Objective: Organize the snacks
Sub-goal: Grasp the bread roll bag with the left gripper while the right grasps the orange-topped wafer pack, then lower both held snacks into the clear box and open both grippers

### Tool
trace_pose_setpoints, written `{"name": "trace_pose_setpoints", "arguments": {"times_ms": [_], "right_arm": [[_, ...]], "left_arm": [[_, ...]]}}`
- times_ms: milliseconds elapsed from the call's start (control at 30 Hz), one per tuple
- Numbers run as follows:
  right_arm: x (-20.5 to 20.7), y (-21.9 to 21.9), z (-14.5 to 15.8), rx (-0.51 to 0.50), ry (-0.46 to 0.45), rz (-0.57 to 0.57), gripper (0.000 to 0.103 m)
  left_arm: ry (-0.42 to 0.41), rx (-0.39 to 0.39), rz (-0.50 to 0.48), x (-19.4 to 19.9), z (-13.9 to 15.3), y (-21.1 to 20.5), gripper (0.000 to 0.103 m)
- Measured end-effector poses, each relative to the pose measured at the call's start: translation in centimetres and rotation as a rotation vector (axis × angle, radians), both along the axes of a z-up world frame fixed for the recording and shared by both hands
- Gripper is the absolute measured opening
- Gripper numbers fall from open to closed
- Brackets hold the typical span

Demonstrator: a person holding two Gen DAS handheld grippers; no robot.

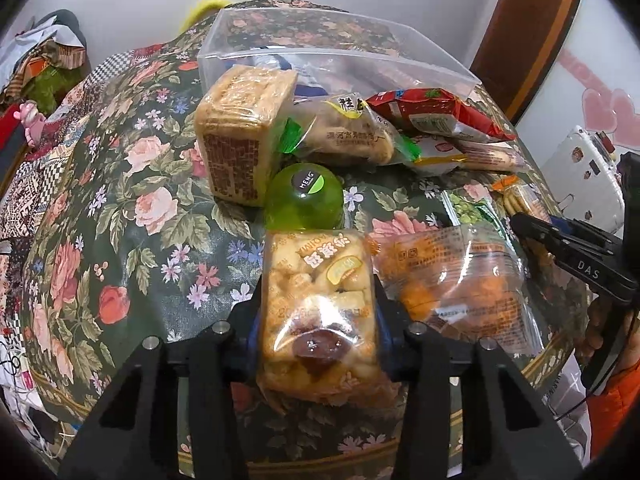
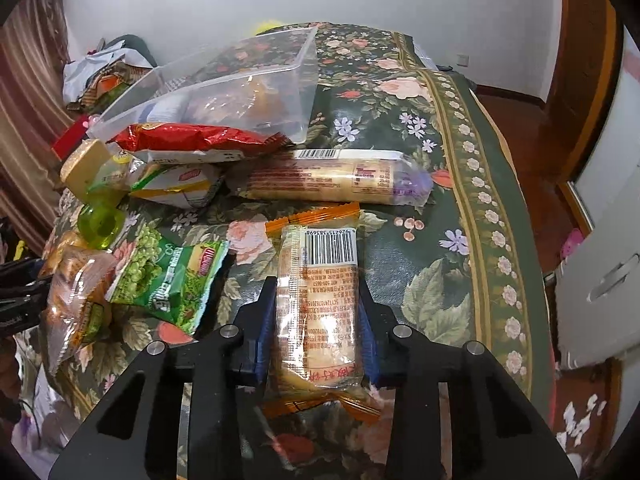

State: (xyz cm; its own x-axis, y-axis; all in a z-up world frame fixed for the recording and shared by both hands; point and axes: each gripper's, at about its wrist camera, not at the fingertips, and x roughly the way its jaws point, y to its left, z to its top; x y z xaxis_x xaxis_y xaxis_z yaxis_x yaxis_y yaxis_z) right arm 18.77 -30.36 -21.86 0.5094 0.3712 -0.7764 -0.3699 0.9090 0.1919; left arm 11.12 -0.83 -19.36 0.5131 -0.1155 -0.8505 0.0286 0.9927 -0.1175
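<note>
L gripper (image 1: 318,320): clamped on clear-wrapped pastry pack (image 1: 320,312); green jelly cup (image 1: 304,200) just ahead. R gripper (image 2: 318,316): clamped on biscuit pack (image 2: 320,308); clear bin (image 2: 240,84) ahead-left.

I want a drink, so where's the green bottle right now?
The green bottle lies mid-table in the left wrist view, between the tall cake block and the pastry pack in the left gripper.
</note>
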Motion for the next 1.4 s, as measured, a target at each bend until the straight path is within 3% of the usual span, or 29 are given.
{"name": "trace_pose_setpoints", "arguments": {"times_ms": [233,667,1100,1400], "right_arm": [[-0.9,-0.3,1.8,0.046,-0.028,-0.009,0.032],[-0.9,0.8,9.1,0.108,-0.21,0.025,0.032],[1.0,4.2,12.7,0.165,-0.305,0.081,0.032],[3.9,6.7,13.5,0.181,-0.316,0.1,0.032]], "left_arm": [[-0.043,-0.011,-0.015,-1.0,1.8,0.1,0.044],[-0.201,-0.039,-0.017,-0.6,8.4,0.1,0.044],[-0.31,-0.077,0.007,4.4,13.0,1.1,0.044],[-0.321,-0.033,0.016,8.6,13.5,1.4,0.044]]}}
